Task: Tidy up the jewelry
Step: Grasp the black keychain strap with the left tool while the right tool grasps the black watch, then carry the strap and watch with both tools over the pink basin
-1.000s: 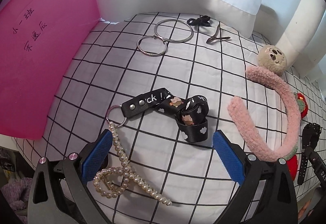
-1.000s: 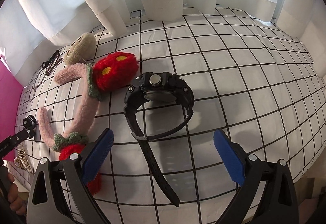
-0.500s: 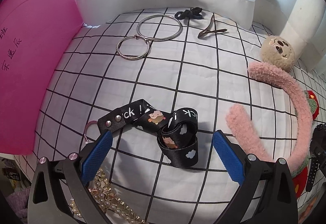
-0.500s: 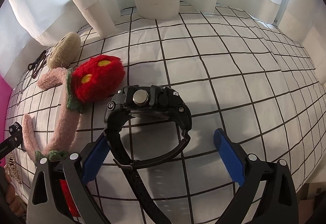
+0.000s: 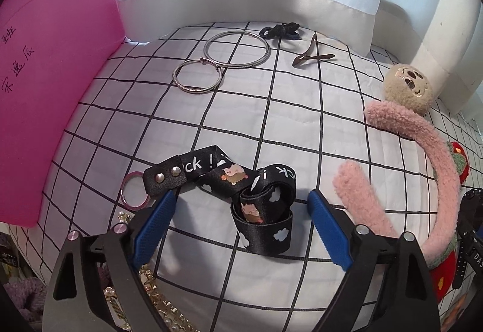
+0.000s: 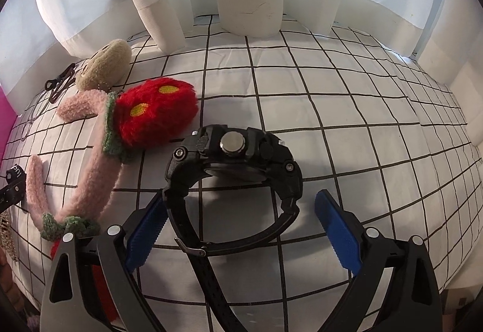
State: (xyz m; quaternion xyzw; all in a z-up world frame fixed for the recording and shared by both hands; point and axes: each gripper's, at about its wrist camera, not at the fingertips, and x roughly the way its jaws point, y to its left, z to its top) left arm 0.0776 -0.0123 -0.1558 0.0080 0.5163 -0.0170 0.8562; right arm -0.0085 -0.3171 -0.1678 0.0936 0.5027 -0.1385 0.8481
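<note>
While both pairs of jaws are closing, neither blue-padded tool yet presses on anything: the left gripper [image 5: 238, 221] straddles the black printed ribbon lanyard [image 5: 241, 196], whose coiled end lies between the pads without touching either, and the right gripper [image 6: 240, 224] straddles the strap of the black chunky wristwatch [image 6: 232, 172], the left pad just beside the strap and the right pad apart from it.

For a sound pick-up, each closure would best be centred. The left tool should gather the coiled loops of the lanyard rather than its riveted end, because slack ribbon is likely to slip. The right tool should clamp across the buckled loop of the strap, keeping the watch case clear of the pads.

Counted near to far, left wrist view:
- a heap of pearl and gold-stud pieces [image 5: 151, 295], largely hidden under the gripper, so the number cannot be told
- one lanyard with one pink key ring [image 5: 134, 190]
- one pink fuzzy headband [image 5: 422, 166] with red plush strawberries
- one beige plush face charm [image 5: 407, 88]
- two silver bangles, the small bangle [image 5: 197, 76] touching the large bangle [image 5: 237, 49]
- one brown hair clip [image 5: 311, 55]
- one black hair tie [image 5: 280, 31]

Right wrist view: one wristwatch on the white grid-patterned cloth [image 6: 347, 108].
</note>
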